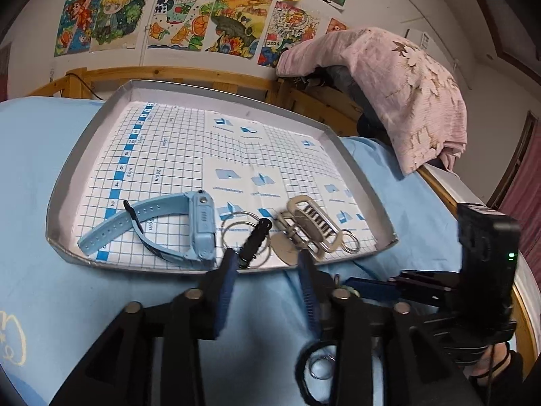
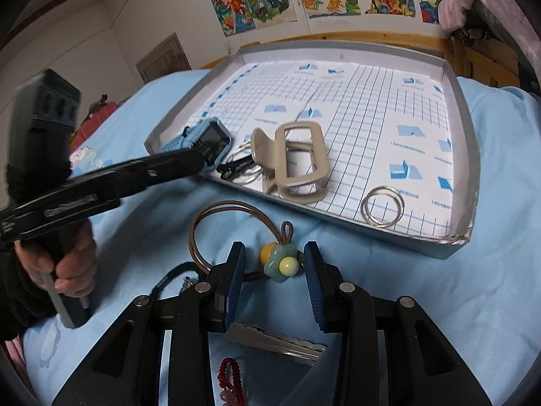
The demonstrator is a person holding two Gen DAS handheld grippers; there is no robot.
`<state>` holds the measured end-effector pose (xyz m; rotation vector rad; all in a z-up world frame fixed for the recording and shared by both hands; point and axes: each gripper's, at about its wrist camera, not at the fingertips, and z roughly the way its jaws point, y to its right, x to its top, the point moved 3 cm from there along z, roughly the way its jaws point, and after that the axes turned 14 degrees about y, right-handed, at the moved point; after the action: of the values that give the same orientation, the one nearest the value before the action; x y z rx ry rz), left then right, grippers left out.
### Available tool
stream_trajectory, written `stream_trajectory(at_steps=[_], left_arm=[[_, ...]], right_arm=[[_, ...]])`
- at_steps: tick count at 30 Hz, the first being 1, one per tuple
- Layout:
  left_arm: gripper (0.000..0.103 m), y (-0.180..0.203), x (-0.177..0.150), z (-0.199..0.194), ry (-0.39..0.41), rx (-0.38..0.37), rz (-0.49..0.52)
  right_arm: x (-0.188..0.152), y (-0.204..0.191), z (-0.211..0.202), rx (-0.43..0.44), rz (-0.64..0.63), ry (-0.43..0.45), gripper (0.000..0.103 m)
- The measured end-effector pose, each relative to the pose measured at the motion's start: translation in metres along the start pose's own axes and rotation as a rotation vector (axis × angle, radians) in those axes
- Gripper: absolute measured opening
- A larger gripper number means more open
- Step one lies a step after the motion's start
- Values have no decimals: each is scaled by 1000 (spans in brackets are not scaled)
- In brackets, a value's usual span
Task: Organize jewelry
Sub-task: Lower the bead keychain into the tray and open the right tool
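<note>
The right gripper (image 2: 274, 257) hovers, jaws apart, around the flower hair tie (image 2: 279, 262) on the bed (image 2: 439, 287), near the tray (image 2: 453, 240). Next: clamp it and lift. The left gripper (image 1: 267, 260) stands open at the tray's near rim.

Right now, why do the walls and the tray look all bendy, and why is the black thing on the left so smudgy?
Both wrist views use fisheye lenses, so the tray rim and walls curve. In the right wrist view the left gripper is smeared by motion blur, while the hair clip stays fairly sharp. In the left wrist view the near fingers look soft.
</note>
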<state>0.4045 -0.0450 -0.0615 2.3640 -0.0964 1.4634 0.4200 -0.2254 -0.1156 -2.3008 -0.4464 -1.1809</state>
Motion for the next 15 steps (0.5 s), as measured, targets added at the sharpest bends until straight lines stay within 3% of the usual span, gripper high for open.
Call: stream_trajectory(at_steps=[5,8,11,15], left_arm=[[38,0,-2,-2,-1,1,-7],[45,-2,-4,-6,-1,8,-22],[47,-7,-7,-14,6,15,-49],[48,-15,-10,-25,18,35,-78]], right_arm=[[-5,1,4,-16,7,-6,29],[-5,2,6,-12,8,-5,26],[-3,1,2,-8,4,19,18],[4,1,-9,4,21,72,18]])
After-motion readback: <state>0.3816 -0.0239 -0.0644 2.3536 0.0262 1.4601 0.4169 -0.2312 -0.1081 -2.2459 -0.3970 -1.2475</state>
